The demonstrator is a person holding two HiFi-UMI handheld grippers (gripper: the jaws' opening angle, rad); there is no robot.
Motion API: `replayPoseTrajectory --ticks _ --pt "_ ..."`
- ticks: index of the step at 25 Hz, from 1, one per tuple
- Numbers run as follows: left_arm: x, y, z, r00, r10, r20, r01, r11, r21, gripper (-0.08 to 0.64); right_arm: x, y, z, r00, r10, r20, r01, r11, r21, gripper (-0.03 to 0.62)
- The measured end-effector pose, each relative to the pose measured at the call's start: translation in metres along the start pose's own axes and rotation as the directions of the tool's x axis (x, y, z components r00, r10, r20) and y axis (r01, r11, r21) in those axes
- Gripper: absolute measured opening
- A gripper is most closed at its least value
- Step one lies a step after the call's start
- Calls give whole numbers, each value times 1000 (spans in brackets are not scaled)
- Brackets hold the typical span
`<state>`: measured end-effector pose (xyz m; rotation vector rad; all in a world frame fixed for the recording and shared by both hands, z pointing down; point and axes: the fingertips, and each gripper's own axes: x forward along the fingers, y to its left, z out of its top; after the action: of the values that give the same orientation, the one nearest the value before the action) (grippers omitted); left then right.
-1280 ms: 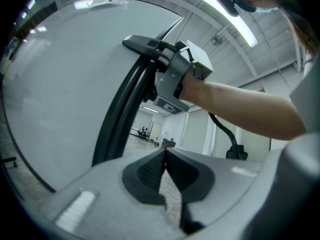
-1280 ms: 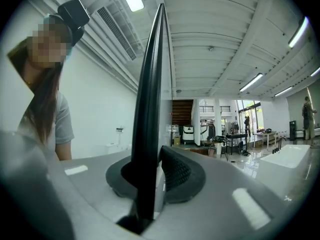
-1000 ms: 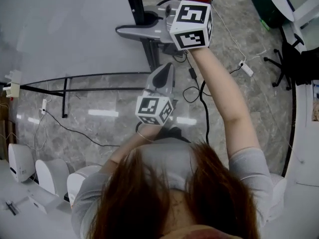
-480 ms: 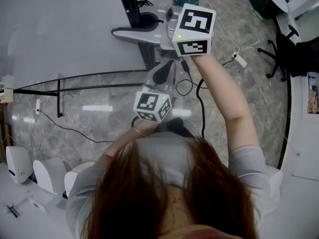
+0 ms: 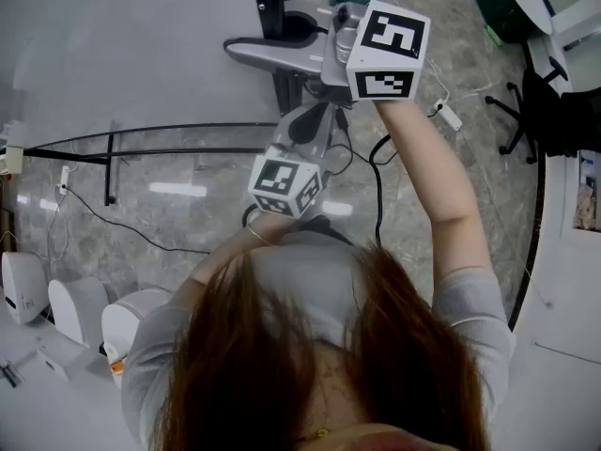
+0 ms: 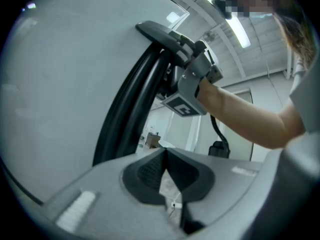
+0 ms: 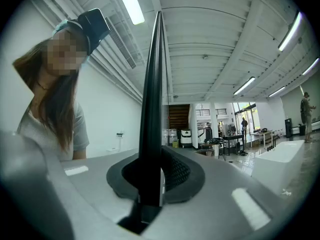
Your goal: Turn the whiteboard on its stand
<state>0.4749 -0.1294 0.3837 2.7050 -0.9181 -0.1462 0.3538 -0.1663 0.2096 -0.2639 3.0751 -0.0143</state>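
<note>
update: right gripper [image 7: 150,181] is clamped on the black frame edge [image 7: 152,109] of the whiteboard [image 5: 122,45]. Pads press both faces and the edge runs straight up between the jaws in the right gripper view

left gripper [image 6: 167,176] is closed on nothing, pads meeting at the tips. It sits centre of the head view, just beside the board's edge; can't tell if it touches

change over the last second: in the head view the gripped edge and the right marker cube [image 5: 390,50] slid a little right along the top of the frame. The left marker cube [image 5: 286,188] barely shifted. Both grips unchanged

read: board is being swung by its edge. Turn looks under way but early, most of the rotation still to go. Part of that shift may be head motion, can't separate it

board fills the upper left of the head view, stand [image 5: 111,172] rail below it at left

writing: none legible. Cubes carry only black/white square codes; white units [image 5: 23,289] at lower left have a mark too small to read
</note>
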Motion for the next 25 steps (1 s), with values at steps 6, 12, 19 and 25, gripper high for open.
replayPoseTrajectory --ticks 6,12,19,25 --pt "-1 -5 3 1000 2 13 -2 1000 -12 -4 -1 3 3 1000 -1 -7 1 1000 2 48" --pt "6 -16 -1 999 38 26 -38 999 -10 -5 -16 7 5 1000 -23 -4 23 999 -32 51" --pt "11 -36 -9 998 57 39 -57 998 14 -3 -53 18 2 988 -153 -22 140 947 -290 104" --pt "-2 -34 -1 996 64 65 -66 997 36 -5 -84 25 2 940 -335 70 341 898 -279 145"
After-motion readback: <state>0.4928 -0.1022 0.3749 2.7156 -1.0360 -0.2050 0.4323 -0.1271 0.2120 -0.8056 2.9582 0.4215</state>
